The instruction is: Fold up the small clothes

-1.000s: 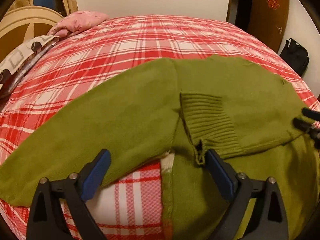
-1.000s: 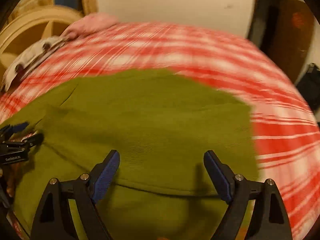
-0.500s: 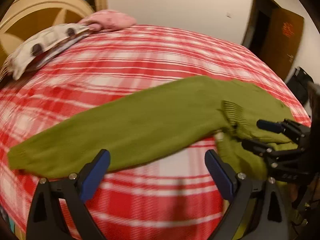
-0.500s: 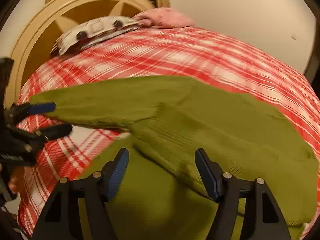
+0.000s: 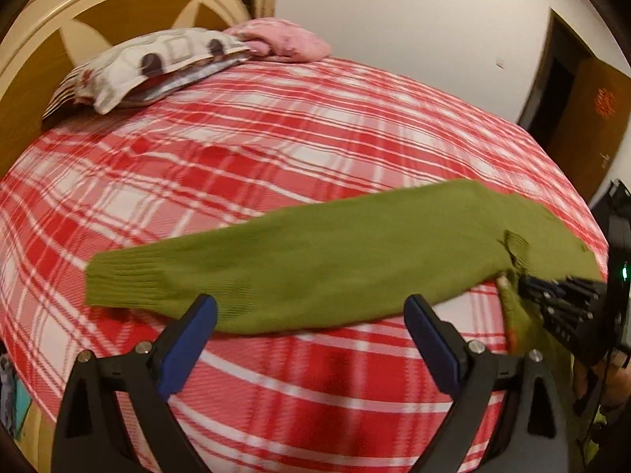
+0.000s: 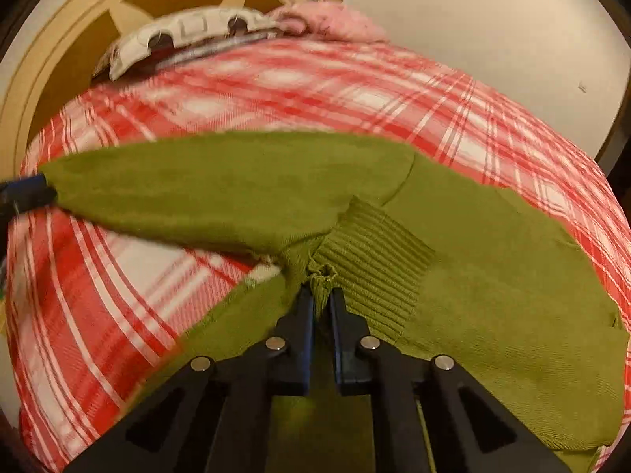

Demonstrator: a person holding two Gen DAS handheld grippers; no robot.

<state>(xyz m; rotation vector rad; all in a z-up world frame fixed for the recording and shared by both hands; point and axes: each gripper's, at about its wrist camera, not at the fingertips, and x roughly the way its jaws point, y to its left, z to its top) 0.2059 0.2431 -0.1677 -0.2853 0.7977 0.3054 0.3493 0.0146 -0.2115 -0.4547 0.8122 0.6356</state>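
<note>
- Sweater (image 6: 493, 260), green knit, lies on the bed (image 5: 276, 138) with its red plaid cover; in the right wrist view the body fills 3 to 5 o'clock.
- One sleeve (image 5: 299, 264) stretches out flat toward 9 o'clock, its ribbed cuff (image 5: 118, 280) at the far left in the left wrist view.
- Second ribbed cuff (image 6: 378, 260) lies folded over the body near centre, so that sleeve looks already folded in.
- Right hand-held gripper (image 6: 321, 303): jaws nearly closed, pinching a small bunch of knit right by the folded cuff, where the sleeve meets the body.
- Left hand-held gripper (image 5: 311, 315): jaws wide apart, holding nothing, hanging just short of the outstretched sleeve, fabric between the tips' line but no contact seen.
- Progress, as a judgement: early to middle. One sleeve in; the outstretched sleeve not yet folded across, body not yet halved.
- Left to do, likely: take the long sleeve near its cuff, bring it over the body, then fold the body.
- Pillows (image 5: 157, 63) at 11 o'clock by the headboard (image 5: 47, 39), well apart from the sweater.
- Writing: none legible on sweater or bedding; a red ornament on the door (image 5: 583, 114) at 2 o'clock, too blurred to read.
</note>
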